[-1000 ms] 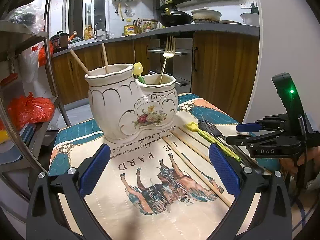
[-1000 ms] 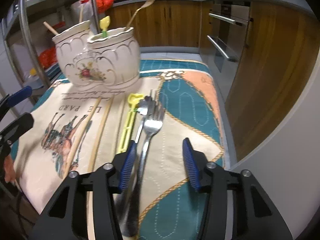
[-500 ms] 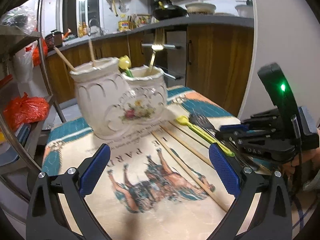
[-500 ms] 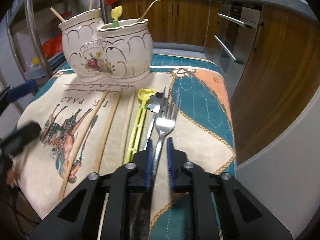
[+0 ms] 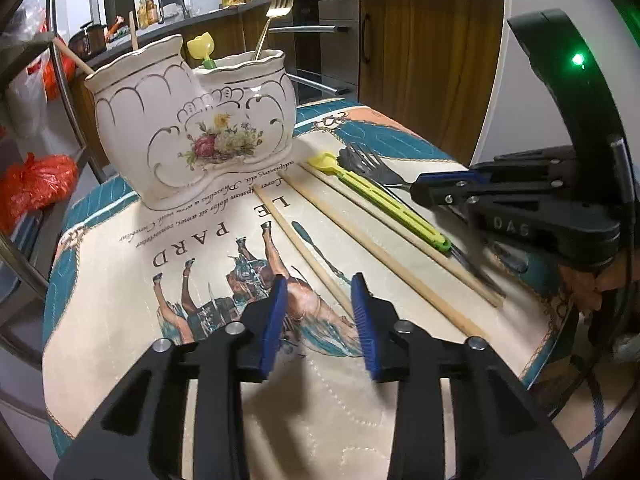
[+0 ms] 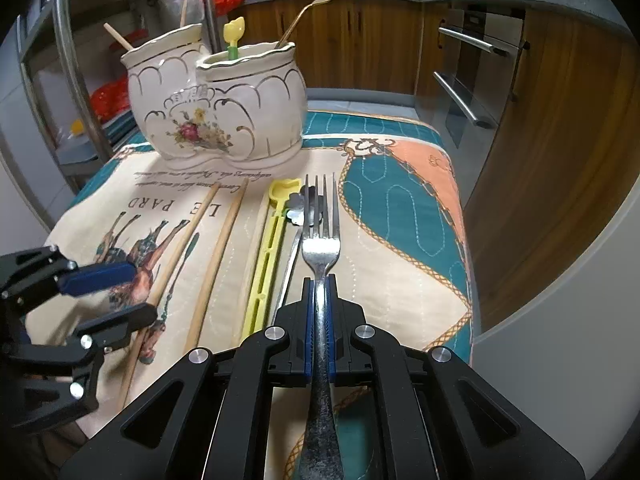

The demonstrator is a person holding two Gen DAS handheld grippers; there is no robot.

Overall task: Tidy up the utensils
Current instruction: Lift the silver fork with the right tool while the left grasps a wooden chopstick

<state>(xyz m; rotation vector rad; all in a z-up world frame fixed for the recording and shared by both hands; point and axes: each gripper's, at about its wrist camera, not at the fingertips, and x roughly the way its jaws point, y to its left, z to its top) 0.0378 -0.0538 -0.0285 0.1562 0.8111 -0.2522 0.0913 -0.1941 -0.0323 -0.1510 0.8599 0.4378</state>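
Cloth: a quilted horse-print table cloth (image 6: 400,216) fills the middle of both views and carries everything.
Holder: the two-compartment ceramic utensil holder (image 6: 216,108) stands upper left of centre in the right wrist view, upper left in the left wrist view. Wooden sticks rise from its left compartment; a gold fork (image 6: 316,0) and a yellow-topped pick rise from its right one.
Loose pieces: three wooden chopsticks, a yellow plastic utensil (image 6: 268,256) and a flower-headed metal spoon (image 6: 298,208) lie side by side on the cloth, long axes running toward the holder.
Right gripper (image 6: 319,320): jaws have just been closing and are now clamped on the neck of the steel fork (image 6: 320,240), bottom centre of its view.
Fork axis: tines point up the frame; the holder's right compartment lies up and to the left of them, so the lift likely has to swing that way.
Left gripper (image 5: 320,320): jaws have just been closing to a narrow gap; the near end of one chopstick (image 5: 300,244) sits between the pads, and I cannot tell whether they press on it.
Nearer hand: left for the chopsticks, right for the fork.
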